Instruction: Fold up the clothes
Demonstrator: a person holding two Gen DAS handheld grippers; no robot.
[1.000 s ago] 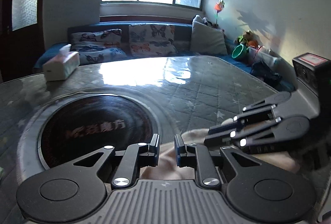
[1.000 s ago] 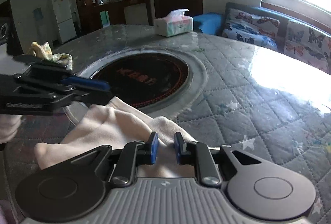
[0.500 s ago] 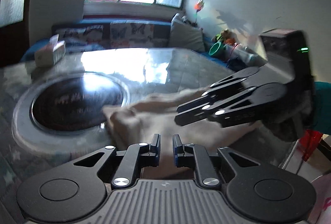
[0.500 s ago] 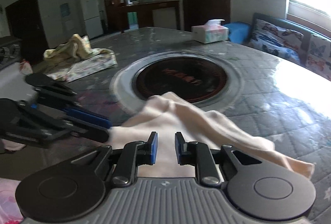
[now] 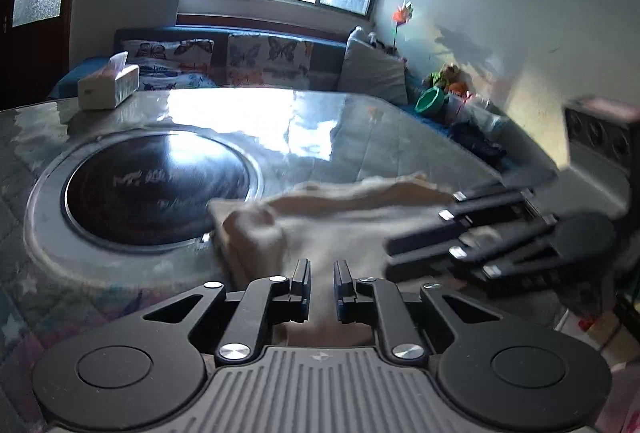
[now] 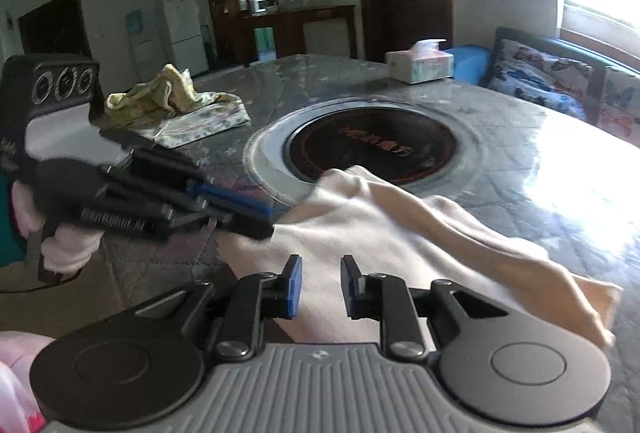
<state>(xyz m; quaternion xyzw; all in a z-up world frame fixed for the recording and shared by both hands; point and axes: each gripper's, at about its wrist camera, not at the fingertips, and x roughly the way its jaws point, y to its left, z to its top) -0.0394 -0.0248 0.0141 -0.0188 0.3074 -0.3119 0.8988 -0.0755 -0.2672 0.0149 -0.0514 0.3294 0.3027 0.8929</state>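
Nearest, two grippers hovered over one cream garment (image 6: 384,229) lying rumpled on the quilted table (image 6: 540,153): the left gripper (image 5: 321,283) and right gripper (image 6: 320,287) each had jaws slightly apart, clamping nothing. Beyond lay one round dark hotplate (image 6: 372,149), one tissue box (image 6: 420,63), and one yellow-and-floral cloth heap (image 6: 176,105). Farthest, one sofa carried butterfly cushions (image 5: 172,53).

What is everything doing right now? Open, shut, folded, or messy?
Left gripper: open, over the cloth.
Right gripper: open, over the cloth.
Cream cloth: rumpled, lying on the table, not folded.
Tissue box: upright, tissue sticking out.
Yellow clothes: heaped, unfolded.
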